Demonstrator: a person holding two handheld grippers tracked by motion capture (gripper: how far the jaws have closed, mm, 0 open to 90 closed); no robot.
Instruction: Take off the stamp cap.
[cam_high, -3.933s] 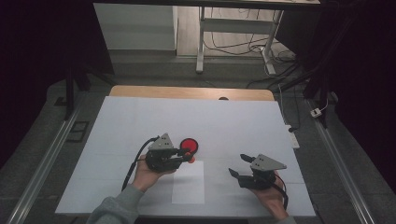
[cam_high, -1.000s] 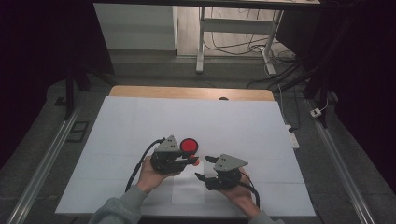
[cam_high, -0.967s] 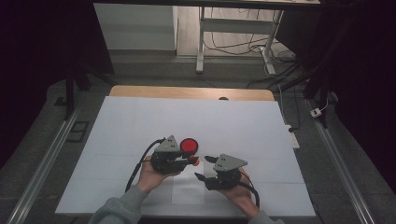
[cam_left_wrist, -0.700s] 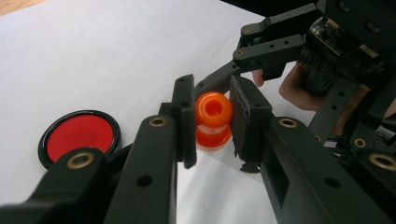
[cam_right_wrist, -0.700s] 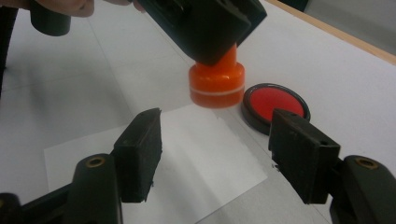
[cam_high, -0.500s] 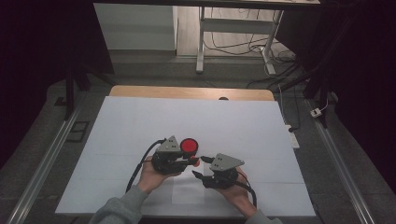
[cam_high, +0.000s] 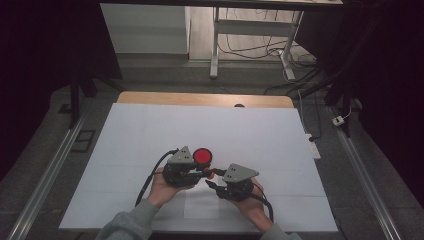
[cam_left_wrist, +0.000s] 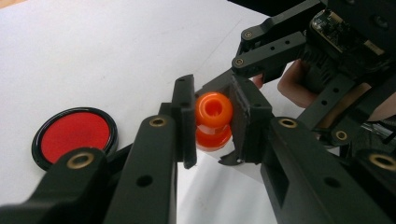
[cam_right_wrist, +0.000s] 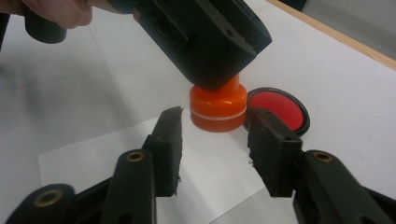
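My left gripper is shut on the upper knob of an orange stamp-like piece, holding it upright just above a white paper slip. The right gripper faces it from the right, and its jaws have just been closing. They now stand on either side of the orange piece's wide base with a small gap on each side. In the high view both grippers, left and right, meet near the table's front middle. A round red pad with a black rim lies just behind them.
A large white sheet covers the table, whose wooden far edge shows behind it. A power strip lies at the right edge. Metal rails run along both sides, and desk legs and cables stand beyond.
The right gripper has come in from the right side of the table to the left gripper. Its jaws have narrowed around the orange piece's base. The left hand has stayed put.
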